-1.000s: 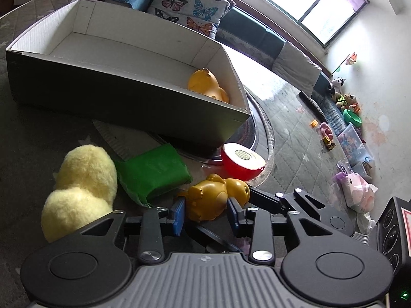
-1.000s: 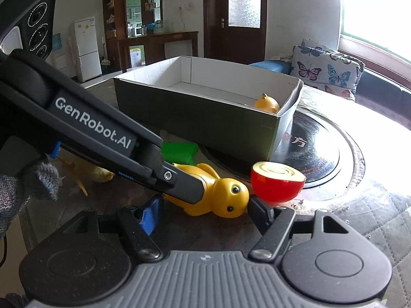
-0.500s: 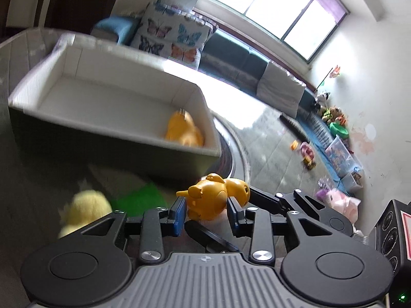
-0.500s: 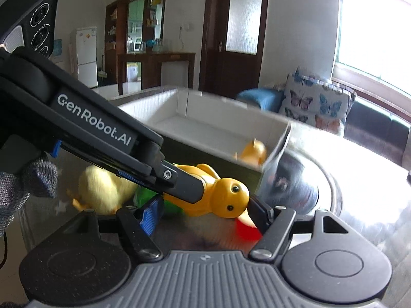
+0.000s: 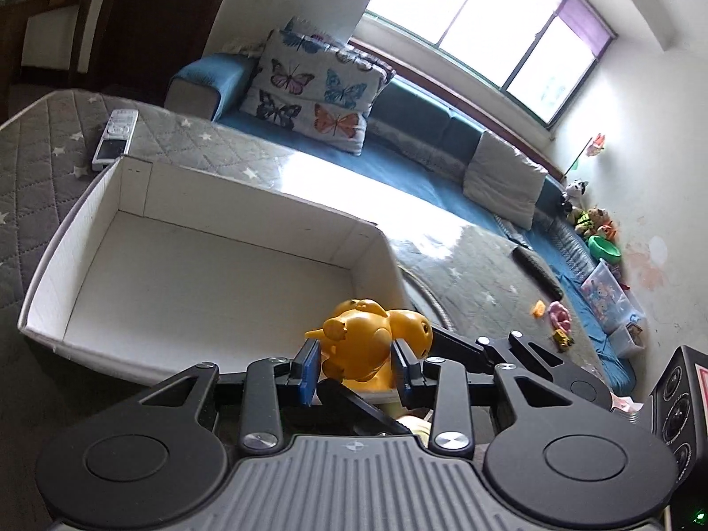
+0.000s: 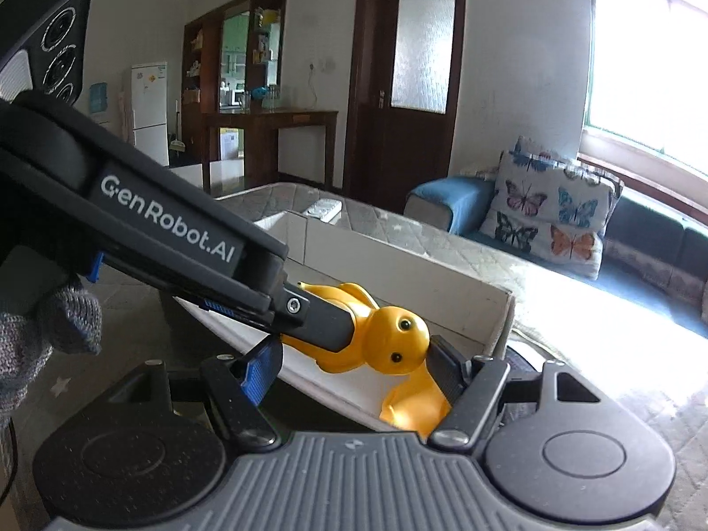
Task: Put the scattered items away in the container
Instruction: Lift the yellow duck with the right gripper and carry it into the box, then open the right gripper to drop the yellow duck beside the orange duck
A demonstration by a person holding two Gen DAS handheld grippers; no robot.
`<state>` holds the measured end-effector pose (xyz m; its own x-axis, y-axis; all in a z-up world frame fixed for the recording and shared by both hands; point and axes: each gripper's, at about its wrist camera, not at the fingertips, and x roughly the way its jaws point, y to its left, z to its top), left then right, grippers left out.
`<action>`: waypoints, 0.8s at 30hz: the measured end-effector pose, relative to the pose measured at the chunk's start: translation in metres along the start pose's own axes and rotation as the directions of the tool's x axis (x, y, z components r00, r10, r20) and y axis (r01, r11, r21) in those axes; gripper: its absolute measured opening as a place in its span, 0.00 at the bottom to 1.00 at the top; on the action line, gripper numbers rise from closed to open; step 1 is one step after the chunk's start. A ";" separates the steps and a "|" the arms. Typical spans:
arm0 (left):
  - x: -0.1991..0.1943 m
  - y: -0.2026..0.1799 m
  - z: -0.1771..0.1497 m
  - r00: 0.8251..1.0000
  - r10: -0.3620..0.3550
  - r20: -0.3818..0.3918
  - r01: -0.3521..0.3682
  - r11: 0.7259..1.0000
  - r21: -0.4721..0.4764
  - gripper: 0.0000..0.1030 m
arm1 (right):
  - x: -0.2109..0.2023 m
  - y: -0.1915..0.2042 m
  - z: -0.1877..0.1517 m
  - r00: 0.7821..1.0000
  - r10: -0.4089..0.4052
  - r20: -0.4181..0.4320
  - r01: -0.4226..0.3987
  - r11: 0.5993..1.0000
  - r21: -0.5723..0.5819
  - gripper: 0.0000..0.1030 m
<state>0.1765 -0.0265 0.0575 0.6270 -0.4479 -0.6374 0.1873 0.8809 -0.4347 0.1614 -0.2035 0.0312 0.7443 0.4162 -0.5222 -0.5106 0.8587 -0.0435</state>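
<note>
A yellow plastic duck toy point(image 5: 363, 340) hangs in the air over the near right corner of the white cardboard box point(image 5: 212, 265). My left gripper point(image 5: 354, 363) is shut on its body from both sides. My right gripper point(image 6: 349, 367) holds the same toy point(image 6: 394, 340) lengthwise: its right pad presses on the head, and its blue pad sits at the tail end, partly hidden behind the left gripper's finger point(image 6: 318, 314). A second yellow toy point(image 6: 416, 402) lies inside the box point(image 6: 398, 261) just below.
A white remote control point(image 5: 116, 135) lies on the quilted table cover beyond the box. A sofa with a butterfly cushion point(image 5: 314, 93) runs along the window. Small toys litter the floor at right. A gloved hand point(image 6: 44, 332) holds the left gripper.
Both grippers have risen together with the yellow toy, from the tabletop to above the box. The plush, the green item and the red half-sphere have dropped out of view.
</note>
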 end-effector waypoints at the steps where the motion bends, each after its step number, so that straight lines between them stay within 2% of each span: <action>1: 0.005 0.002 0.003 1.000 0.003 -0.011 -0.003 1.000 -0.001 0.36 | 0.006 -0.001 0.001 1.000 0.001 -0.011 -0.001 1.000 0.008 0.70; 6: 0.027 0.012 0.014 0.997 0.009 -0.074 -0.008 1.000 0.004 0.37 | 0.030 -0.009 -0.001 0.998 0.006 -0.070 -0.003 0.999 0.043 0.71; 13: 0.054 0.028 0.017 0.989 0.002 -0.146 -0.007 0.999 -0.034 0.37 | 0.046 -0.019 -0.009 0.992 0.030 -0.120 -0.017 0.994 0.110 0.70; 24: 0.053 0.038 0.017 0.989 0.039 -0.143 -0.047 0.998 -0.053 0.36 | 0.044 -0.021 -0.009 0.994 0.050 -0.098 -0.039 0.993 0.111 0.69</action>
<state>0.2292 -0.0141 0.0181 0.5193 -0.4306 -0.7382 0.1175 0.8916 -0.4374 0.2010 -0.2063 0.0016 0.6720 0.4276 -0.6047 -0.4885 0.8696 0.0721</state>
